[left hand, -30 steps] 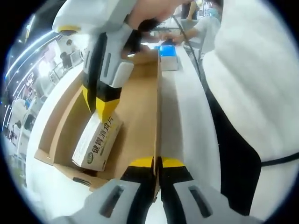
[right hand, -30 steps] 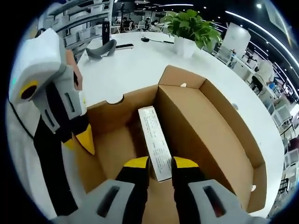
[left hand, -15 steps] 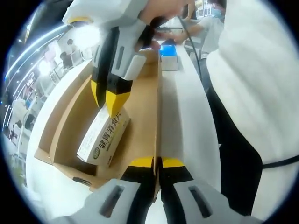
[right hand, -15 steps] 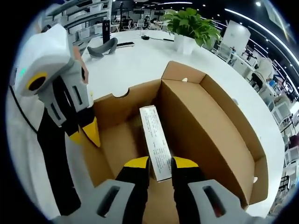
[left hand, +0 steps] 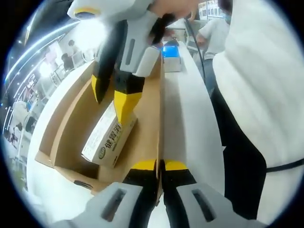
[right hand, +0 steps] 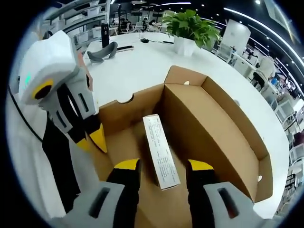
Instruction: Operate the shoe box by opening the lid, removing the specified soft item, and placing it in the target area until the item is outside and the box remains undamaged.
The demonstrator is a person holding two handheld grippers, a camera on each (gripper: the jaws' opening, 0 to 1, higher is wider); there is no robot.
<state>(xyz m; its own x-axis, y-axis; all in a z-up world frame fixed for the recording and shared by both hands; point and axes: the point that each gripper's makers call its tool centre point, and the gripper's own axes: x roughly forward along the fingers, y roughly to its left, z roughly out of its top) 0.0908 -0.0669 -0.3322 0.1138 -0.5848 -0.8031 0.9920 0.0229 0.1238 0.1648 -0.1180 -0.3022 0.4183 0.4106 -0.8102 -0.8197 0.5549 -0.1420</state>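
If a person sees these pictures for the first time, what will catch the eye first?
First, the open brown shoe box on the white table, with a small white carton lying inside it. The right gripper stands open astride the carton, while the left gripper is shut on the box's side wall. A green potted plant stands behind.

Open shoe box (right hand: pixel 213 137) with a small carton (right hand: pixel 161 152) lying inside, seen from above.
The right gripper (right hand: pixel 164 171) hangs over the carton, its yellow-tipped jaws spread either side without touching it. The left gripper (right hand: pixel 92 139) pinches the box's near-left wall. On the white tabletop (right hand: pixel 137 66), a potted plant (right hand: pixel 190 31) stands toward the far edge.
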